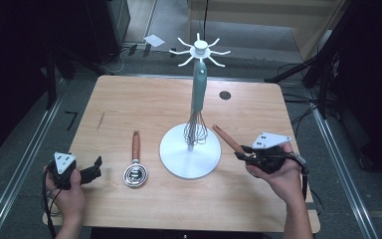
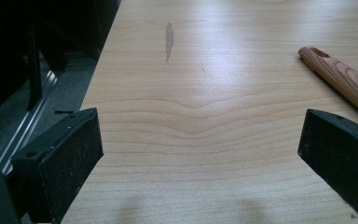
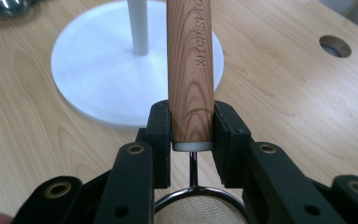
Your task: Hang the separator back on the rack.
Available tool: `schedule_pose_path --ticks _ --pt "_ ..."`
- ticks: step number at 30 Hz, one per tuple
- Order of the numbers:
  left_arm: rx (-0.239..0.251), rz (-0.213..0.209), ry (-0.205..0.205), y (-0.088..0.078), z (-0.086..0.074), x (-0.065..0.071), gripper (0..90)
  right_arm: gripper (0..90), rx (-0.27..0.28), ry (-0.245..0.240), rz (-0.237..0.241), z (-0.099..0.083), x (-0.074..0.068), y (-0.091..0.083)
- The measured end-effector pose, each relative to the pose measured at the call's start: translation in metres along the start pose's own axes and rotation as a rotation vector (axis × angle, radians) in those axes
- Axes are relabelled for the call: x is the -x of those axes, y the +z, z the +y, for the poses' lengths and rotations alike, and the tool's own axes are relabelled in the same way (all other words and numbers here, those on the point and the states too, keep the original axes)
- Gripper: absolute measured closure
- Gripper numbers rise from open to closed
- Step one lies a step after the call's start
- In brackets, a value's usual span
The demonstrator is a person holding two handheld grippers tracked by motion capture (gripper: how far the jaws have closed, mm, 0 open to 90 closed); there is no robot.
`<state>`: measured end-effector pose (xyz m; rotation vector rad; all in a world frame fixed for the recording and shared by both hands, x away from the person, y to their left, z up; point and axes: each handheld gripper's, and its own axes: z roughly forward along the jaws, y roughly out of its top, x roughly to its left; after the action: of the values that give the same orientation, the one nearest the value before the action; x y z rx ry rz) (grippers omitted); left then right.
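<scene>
Right gripper view: right claw (image 3: 192, 140) clamps the strainer (image 3: 190, 70) by its wooden handle, lifted near the stand (image 1: 190, 157). Left claw (image 2: 200, 154) wide, empty over the tabletop (image 2: 205, 116). Risk: handle pivots, mesh end swings, misses a hook.

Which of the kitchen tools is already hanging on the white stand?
The teal-handled whisk, hanging from a hook of the white stand. The spiral tool lies flat on the table, and the strainer is clamped in the right gripper.

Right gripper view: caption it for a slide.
Right gripper clamps a strainer's wooden handle, pointing toward the white rack base on the table.
</scene>
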<state>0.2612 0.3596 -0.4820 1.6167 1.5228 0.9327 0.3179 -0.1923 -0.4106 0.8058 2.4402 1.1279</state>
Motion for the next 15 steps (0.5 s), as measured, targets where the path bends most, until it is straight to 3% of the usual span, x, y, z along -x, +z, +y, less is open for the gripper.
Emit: schedule_pose_path --ticks 5,9,15 --pt "0.000 0.000 0.000 0.000 0.000 0.000 0.0 71.8 0.040 0.025 -0.028 0.004 -0.002 -0.002" --pt "0.000 -0.001 0.000 0.000 0.000 0.000 0.0 71.8 0.127 0.081 -0.041 0.007 -0.002 -0.008" --pt "0.001 -0.001 -0.003 0.000 0.000 0.000 0.0 71.8 0.236 0.122 -0.050 0.015 -0.007 -0.016"
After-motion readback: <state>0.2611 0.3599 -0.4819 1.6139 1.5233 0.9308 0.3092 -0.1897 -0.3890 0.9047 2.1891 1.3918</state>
